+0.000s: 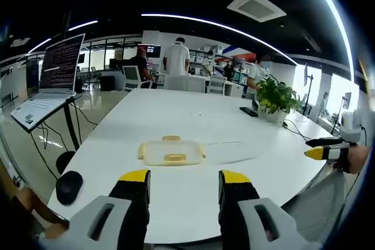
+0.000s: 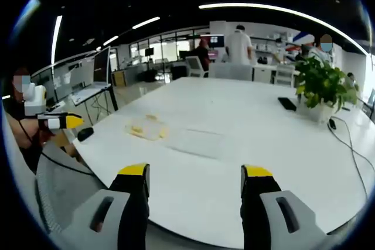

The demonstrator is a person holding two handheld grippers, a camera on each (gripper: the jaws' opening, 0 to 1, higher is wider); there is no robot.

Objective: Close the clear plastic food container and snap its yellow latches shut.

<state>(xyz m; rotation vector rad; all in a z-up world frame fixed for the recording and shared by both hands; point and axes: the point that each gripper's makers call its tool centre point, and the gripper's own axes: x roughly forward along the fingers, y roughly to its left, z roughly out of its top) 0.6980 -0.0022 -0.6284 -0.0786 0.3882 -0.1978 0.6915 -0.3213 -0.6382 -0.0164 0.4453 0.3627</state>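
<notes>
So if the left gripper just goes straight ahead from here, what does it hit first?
Probably the clear container on the white table: it lies straight ahead of the open left gripper. Depth is uncertain.

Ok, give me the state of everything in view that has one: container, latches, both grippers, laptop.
Clear plastic food container: lid resting on it, flat on the white table, untouched.
Yellow latches: whether they are snapped shut is too small to tell.
Left gripper: open, holding nothing, short of the container.
Right gripper: open, holding nothing, above the table.
Open laptop on the stand: screen lit.
</notes>
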